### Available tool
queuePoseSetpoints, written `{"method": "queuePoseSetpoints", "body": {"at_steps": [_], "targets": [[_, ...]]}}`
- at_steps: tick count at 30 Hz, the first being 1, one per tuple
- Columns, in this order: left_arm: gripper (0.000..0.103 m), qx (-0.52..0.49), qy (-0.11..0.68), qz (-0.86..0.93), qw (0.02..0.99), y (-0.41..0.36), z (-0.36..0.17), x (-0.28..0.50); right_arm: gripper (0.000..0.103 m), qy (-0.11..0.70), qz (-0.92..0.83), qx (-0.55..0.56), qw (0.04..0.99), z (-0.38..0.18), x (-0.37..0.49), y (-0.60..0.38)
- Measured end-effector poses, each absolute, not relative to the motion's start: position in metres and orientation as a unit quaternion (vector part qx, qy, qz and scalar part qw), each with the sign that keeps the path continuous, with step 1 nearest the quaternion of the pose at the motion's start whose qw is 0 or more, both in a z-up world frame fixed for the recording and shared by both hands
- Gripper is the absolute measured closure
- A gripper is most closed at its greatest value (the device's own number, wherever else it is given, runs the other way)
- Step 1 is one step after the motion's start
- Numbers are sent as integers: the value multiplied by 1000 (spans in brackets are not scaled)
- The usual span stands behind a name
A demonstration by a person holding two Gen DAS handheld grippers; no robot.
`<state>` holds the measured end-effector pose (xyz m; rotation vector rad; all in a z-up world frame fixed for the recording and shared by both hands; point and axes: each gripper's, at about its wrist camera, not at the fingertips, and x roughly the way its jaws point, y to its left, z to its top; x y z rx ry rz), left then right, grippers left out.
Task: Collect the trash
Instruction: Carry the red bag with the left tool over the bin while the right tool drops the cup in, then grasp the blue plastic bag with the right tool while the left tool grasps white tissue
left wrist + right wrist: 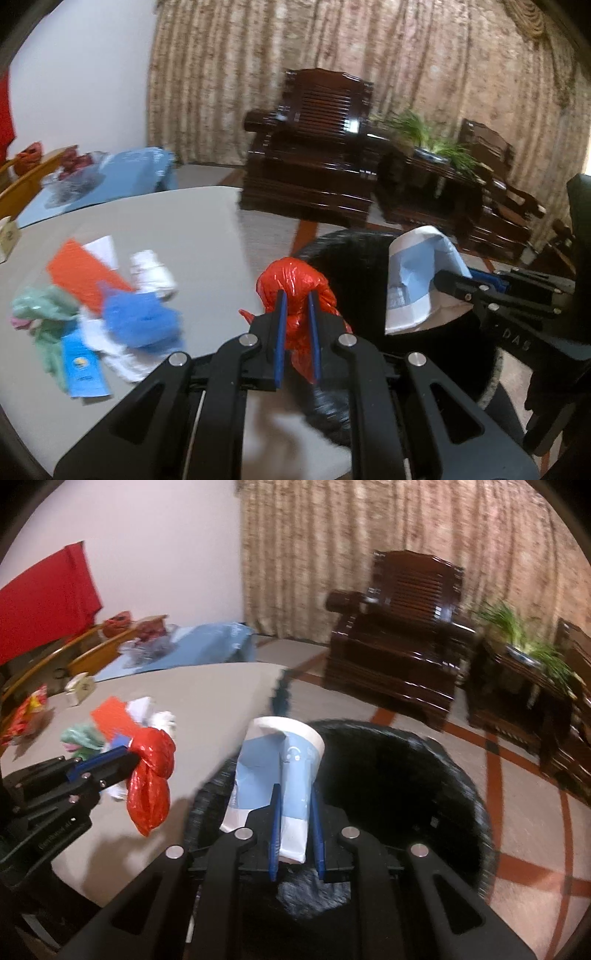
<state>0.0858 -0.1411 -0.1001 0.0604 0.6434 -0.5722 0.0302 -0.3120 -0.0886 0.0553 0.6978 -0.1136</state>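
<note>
My left gripper is shut on a crumpled red plastic bag, held near the table's right edge beside the black-lined bin. The same red plastic bag hangs from the left gripper in the right wrist view. My right gripper is shut on a flattened blue-and-white paper cup, held over the black bin. In the left wrist view the paper cup sticks out of the right gripper. More trash lies on the grey table: an orange card, blue crumple, white wad.
A dark wooden armchair and a side table with a green plant stand behind the bin. A blue-covered surface with bags lies past the table. A small carton and a snack wrapper sit at the table's far left.
</note>
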Motion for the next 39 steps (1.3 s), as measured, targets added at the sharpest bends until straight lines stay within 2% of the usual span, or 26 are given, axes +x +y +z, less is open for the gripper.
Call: {"method": "queuePoseSetpoints", "body": {"at_steps": [4, 7, 8, 9, 10, 11, 13, 14, 16, 19, 24, 33, 39], "targets": [[92, 37, 313, -305, 899, -168, -107, 89, 88, 346, -77, 40, 934, -95, 25, -332], [85, 39, 323, -324, 888, -186, -113, 92, 82, 354, -95, 43, 929, -100, 22, -345], [72, 38, 324, -325, 887, -187, -115, 93, 80, 355, -102, 44, 928, -101, 22, -346], [50, 37, 327, -324, 887, -189, -118, 94, 76, 355, -105, 45, 928, -101, 20, -350], [44, 35, 327, -318, 889, -188, -119, 95, 68, 356, -108, 47, 927, -102, 20, -352], [44, 31, 325, -313, 892, -186, -119, 95, 62, 355, -114, 46, 927, -102, 20, -354], [41, 29, 325, -307, 894, -180, -119, 95, 42, 349, -119, 45, 928, -101, 18, -354], [40, 29, 324, -303, 896, -173, -118, 94, 38, 346, -118, 46, 930, -100, 18, -353], [34, 29, 317, -284, 905, -159, -115, 93, 18, 335, -114, 46, 934, -97, 18, -348], [27, 26, 306, -257, 916, -136, -104, 89, 9, 319, -95, 46, 942, -91, 22, -334], [19, 28, 291, -196, 936, -86, -92, 87, 6, 300, -46, 53, 951, -85, 35, -299], [18, 20, 297, -74, 952, 6, -90, 98, 6, 290, 62, 20, 955, -90, 81, -210], [18, 14, 302, -39, 952, 41, -100, 102, 6, 298, 101, 9, 949, -105, 116, -165]]}}
